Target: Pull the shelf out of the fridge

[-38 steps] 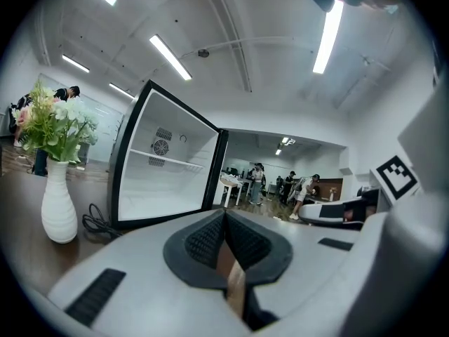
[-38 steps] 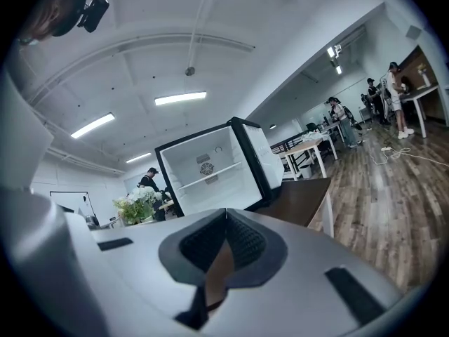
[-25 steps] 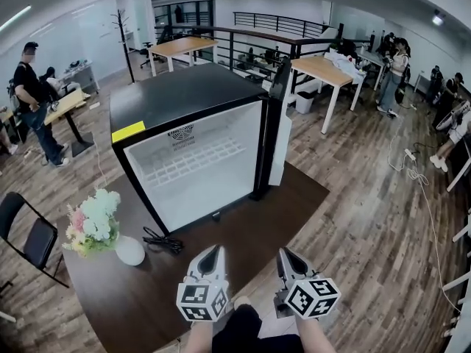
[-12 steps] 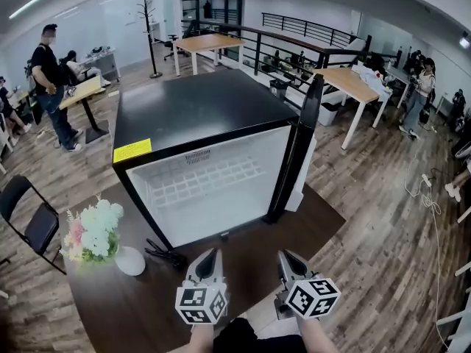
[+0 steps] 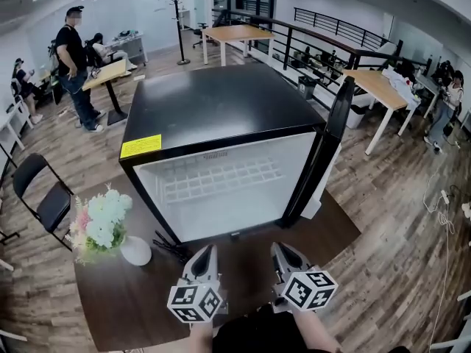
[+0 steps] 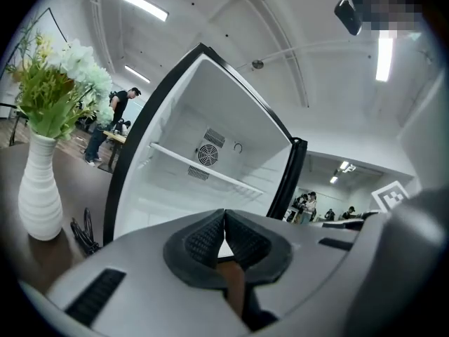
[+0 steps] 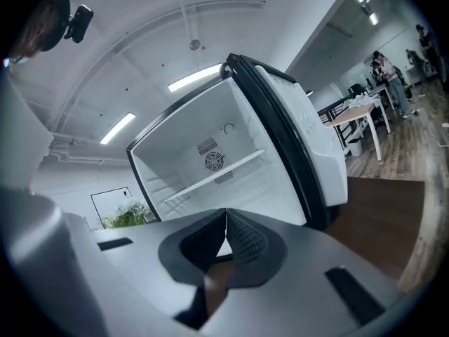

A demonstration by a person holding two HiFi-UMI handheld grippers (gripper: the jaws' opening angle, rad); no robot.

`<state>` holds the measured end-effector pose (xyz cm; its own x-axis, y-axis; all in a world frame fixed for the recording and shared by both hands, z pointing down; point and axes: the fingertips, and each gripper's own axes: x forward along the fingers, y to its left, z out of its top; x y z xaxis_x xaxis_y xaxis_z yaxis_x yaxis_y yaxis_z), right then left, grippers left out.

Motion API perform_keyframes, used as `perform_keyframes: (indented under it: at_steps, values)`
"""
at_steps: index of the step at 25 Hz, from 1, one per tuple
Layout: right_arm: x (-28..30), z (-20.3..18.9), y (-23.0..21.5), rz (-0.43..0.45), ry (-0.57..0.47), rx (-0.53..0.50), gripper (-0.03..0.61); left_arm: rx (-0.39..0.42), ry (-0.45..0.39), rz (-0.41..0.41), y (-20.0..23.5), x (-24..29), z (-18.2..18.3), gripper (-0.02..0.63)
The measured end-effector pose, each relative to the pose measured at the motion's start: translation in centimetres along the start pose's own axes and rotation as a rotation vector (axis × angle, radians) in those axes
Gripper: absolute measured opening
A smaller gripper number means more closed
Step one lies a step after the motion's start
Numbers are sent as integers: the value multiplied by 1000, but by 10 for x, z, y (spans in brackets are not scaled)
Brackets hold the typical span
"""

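A small black fridge (image 5: pixel 213 112) stands on the dark table (image 5: pixel 132 300), its door (image 5: pixel 327 149) swung open to the right. Inside, a white wire shelf (image 5: pixel 224 179) lies across the white cavity; it also shows as a pale bar in the left gripper view (image 6: pixel 203 173) and the right gripper view (image 7: pixel 214 175). My left gripper (image 5: pixel 204 254) and right gripper (image 5: pixel 280 251) hover side by side just in front of the fridge opening, both pointing at it. Each has its jaws shut with nothing between them.
A white vase of flowers (image 5: pixel 103 223) stands on the table at the left, with a black cable (image 5: pixel 171 248) beside it at the fridge's foot. A black chair (image 5: pixel 44 201) is left of the table. People stand by desks at the far left (image 5: pixel 73 57).
The fridge has grown larger and shifted right in the head view as I came closer. Both grippers have moved toward the fridge opening, still shut.
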<state>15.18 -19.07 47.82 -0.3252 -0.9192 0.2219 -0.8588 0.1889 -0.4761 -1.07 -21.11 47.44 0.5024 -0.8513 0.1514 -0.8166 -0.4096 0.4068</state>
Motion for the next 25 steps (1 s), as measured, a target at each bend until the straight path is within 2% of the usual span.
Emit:
perform_keyframes:
  at_steps: [5,9,13,17,21,25]
  values:
    - [29,2,26,94,26,8,-8,-19,-38,85,25,-11,16,5]
    - [45,17,12,148,39,66,-8,-90,-67,106,15,7,21,5]
    - [57,29,6,221,25,213,-8,-223,-115,76,13,21,26,5]
    - [70,38,3,229,18,301,-8,-378,-180,24,15,35,38,5]
    - [85,54,-3,270,-19,521,-6,-535,-227,-14,16,51,48,5]
    - [101,60,-22,246,-25,672,-6,-679,-270,-45,20,66,60,6]
